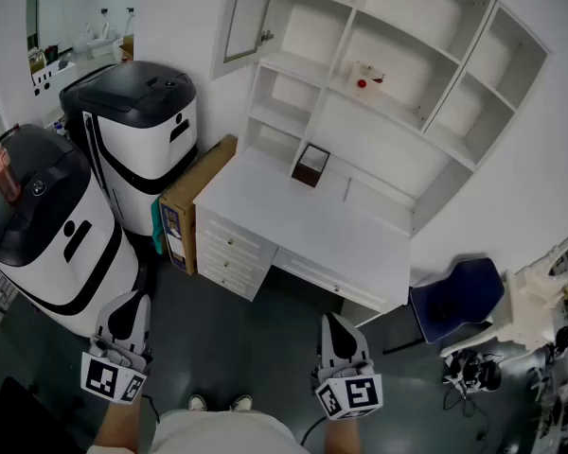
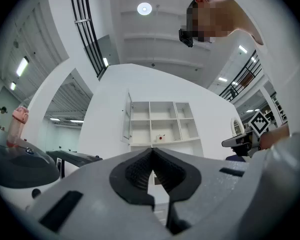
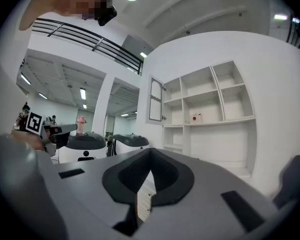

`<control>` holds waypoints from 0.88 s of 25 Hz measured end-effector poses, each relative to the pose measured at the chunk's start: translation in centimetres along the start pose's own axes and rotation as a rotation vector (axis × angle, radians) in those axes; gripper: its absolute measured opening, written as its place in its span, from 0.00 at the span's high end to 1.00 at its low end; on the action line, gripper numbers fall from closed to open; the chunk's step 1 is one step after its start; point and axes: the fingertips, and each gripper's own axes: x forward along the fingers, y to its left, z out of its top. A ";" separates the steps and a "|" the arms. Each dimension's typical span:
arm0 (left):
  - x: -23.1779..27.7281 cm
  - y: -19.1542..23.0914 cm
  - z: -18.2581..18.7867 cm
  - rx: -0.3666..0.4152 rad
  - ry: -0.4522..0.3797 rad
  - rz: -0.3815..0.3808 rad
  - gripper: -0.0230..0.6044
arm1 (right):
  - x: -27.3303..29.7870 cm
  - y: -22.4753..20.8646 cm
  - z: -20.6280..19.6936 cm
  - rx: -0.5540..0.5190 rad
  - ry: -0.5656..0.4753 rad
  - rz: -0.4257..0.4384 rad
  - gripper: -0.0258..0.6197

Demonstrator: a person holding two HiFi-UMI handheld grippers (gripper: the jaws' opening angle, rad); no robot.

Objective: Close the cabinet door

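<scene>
Door: I see the door [image 1: 244, 15] swung out at the upper left end of the shelves [image 1: 412, 60], above the desk's [image 1: 308, 230] left edge.
Left gripper: the left gripper [image 1: 129, 303] has its fingers closed on each other with nothing between them; I hold it low, well apart from the desk.
Right gripper: the right gripper [image 1: 334, 323] has its fingers closed as well and is empty, low on the other side of my feet.
Open room: bare floor [image 1: 275, 343] runs between me and the desk front.
Left edge: two machines [image 1: 142, 121] and a box [image 1: 197, 195] crowd the desk's left side, below the door.
Right edge: a chair [image 1: 456, 296] sits near the desk's right corner.
Cut off: the head view crops the door's top.
Hard to tell: I cannot identify a small red item [image 1: 363, 83] on a shelf.
Hidden: in both gripper views the gripper bodies cover most of the desk.
</scene>
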 end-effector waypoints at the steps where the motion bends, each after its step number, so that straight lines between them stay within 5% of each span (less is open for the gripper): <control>1: 0.2 0.0 -0.1 -0.003 -0.002 0.000 0.95 | 0.2 -0.1 -0.1 -0.001 0.001 0.002 0.96; 9: 2.0 -0.2 -0.1 0.002 -0.006 0.001 0.95 | 1.7 -0.8 -0.1 0.004 -0.001 0.033 0.96; 20: 3.2 1.1 0.9 0.038 -0.032 0.098 0.95 | 3.7 -1.1 0.2 -0.027 -0.037 0.144 0.96; 22: 3.8 1.0 1.2 0.043 -0.034 0.110 0.84 | 3.7 -1.7 0.1 -0.025 -0.038 0.152 0.96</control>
